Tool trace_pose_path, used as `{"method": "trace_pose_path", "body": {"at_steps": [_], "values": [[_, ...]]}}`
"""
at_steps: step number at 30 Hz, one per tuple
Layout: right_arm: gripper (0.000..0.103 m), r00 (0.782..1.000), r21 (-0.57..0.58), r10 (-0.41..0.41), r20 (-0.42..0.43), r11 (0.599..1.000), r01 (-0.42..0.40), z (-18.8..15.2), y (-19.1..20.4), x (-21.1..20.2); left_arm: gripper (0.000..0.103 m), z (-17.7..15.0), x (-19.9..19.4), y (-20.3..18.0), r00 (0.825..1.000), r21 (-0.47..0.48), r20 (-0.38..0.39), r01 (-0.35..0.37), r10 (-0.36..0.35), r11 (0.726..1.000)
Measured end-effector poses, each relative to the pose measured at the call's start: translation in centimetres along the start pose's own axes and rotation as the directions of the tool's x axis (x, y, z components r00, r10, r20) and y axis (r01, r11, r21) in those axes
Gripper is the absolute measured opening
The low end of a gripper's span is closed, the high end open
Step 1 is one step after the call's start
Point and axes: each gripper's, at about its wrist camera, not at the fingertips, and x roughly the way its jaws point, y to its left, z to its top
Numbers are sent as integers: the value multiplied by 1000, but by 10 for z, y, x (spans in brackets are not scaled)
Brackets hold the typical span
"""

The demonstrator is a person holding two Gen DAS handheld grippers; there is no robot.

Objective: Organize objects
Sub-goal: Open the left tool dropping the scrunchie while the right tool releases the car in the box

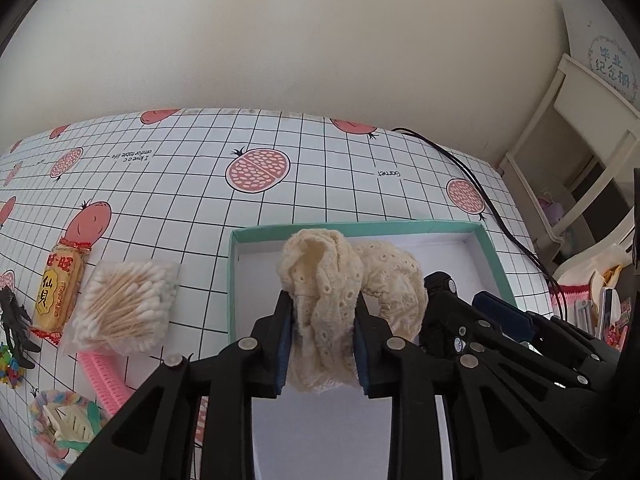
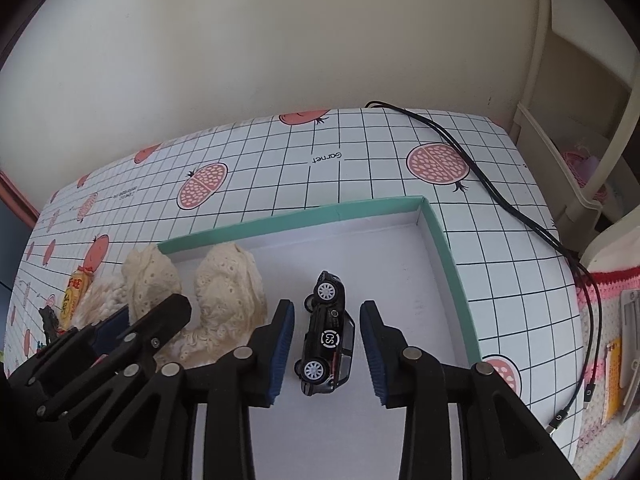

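My left gripper (image 1: 324,304) is shut on a cream lace scrunchie (image 1: 320,272), holding it above the left part of a shallow white box with a teal rim (image 1: 360,226). The scrunchie's loop bulges out to the right of the fingers. In the right wrist view a black toy car (image 2: 326,336) lies on its side on the box floor (image 2: 400,264), between the fingers of my open right gripper (image 2: 327,312), and neither pad touches it. The left gripper (image 2: 140,314) with the lace (image 2: 228,284) shows at the left there. The right gripper's fingers (image 1: 440,284) sit just right of the scrunchie.
Left of the box lie a bag of cotton swabs (image 1: 128,304), a yellow rice-cracker packet (image 1: 60,296), a pink ribbed item (image 1: 104,380), a pastel scrunchie with a clip (image 1: 64,424) and a black claw clip (image 1: 16,320). A black cable (image 2: 500,200) runs right of the box. Cream shelving (image 1: 580,140) stands beyond the table edge.
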Motion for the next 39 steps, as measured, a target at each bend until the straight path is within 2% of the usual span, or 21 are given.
{"method": "trace_pose_path", "body": {"at_steps": [5, 7, 12, 15, 23, 26, 30, 33, 36, 38, 39], "values": [[41, 1000, 8, 9, 25, 1000, -9, 3, -1, -14, 32, 5, -10, 0, 1000, 4, 6, 8, -8, 1000], [41, 999, 11, 19, 40, 1000, -20, 6, -1, -23, 36, 9, -16, 0, 1000, 6, 14, 5, -6, 1000], [41, 997, 8, 15, 76, 1000, -16, 12, -1, -46, 40, 17, -36, -2, 999, 30, 50, -17, 15, 999], [41, 996, 1, 8, 84, 1000, -9, 13, 0, -55, 48, 21, -47, -2, 998, 31, 67, -3, 1, 1000], [41, 998, -16, -9, 70, 1000, 10, 12, 0, -61, 51, 26, -61, -2, 995, 53, 92, -27, 21, 998], [42, 999, -18, -14, 44, 1000, 15, 11, -2, -53, 57, 25, -58, 2, 996, 53, 81, -52, 48, 997], [50, 1000, -23, -30, 8, 999, 30, 7, -3, -43, 59, 24, -49, 8, 996, 46, 49, -81, 79, 996], [62, 1000, -29, -30, 4, 999, 30, 6, -4, -40, 67, 23, -45, 14, 995, 38, 32, -100, 99, 994], [68, 1000, -31, -26, 4, 999, 26, 6, -4, -40, 68, 22, -43, 18, 993, 33, 27, -115, 114, 993], [72, 1000, -32, -27, 2, 999, 27, 5, -4, -38, 74, 22, -43, 21, 993, 27, 26, -120, 119, 992], [76, 1000, -34, -27, 1, 999, 27, 5, -5, -37, 84, 22, -42, 23, 992, 24, 27, -121, 121, 992]]}}
